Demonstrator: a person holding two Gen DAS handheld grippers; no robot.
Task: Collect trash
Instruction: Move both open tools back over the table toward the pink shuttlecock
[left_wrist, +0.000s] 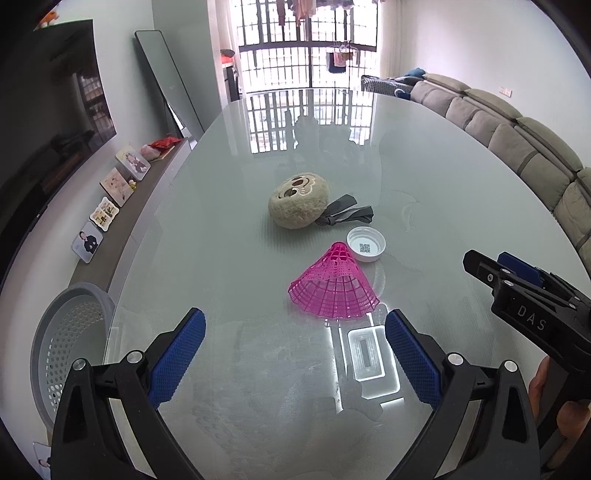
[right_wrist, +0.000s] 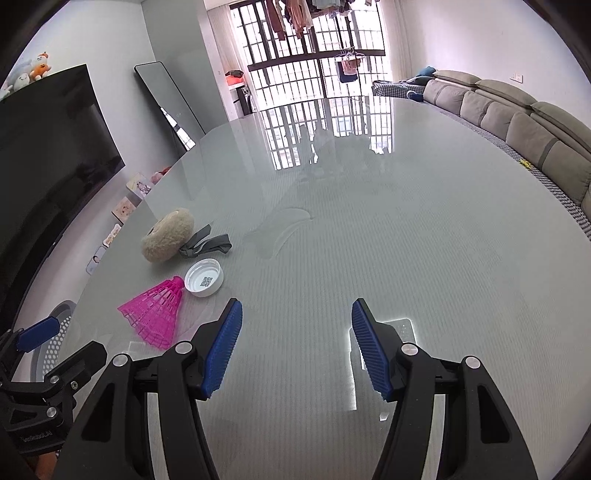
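A grey perforated basket (left_wrist: 70, 347) stands at the far left, beside the glass table (left_wrist: 424, 177). The left gripper (left_wrist: 295, 354) hangs released over the near edge. Ahead lie a pink shuttlecock (left_wrist: 334, 286), a white cap (left_wrist: 366, 244), a plush toy (left_wrist: 299, 201). The right gripper (right_wrist: 295, 347), released, holds nothing.

- Left gripper (left_wrist: 295, 343): black angular frame, two blue pads (left_wrist: 177, 360) with a fine mesh texture, round silver screws at the pivots.
- Right gripper (right_wrist: 296, 349): same black frame, ribbed blue pads (right_wrist: 223, 352), silver screws; "DAS" is lettered on its side in the left view.
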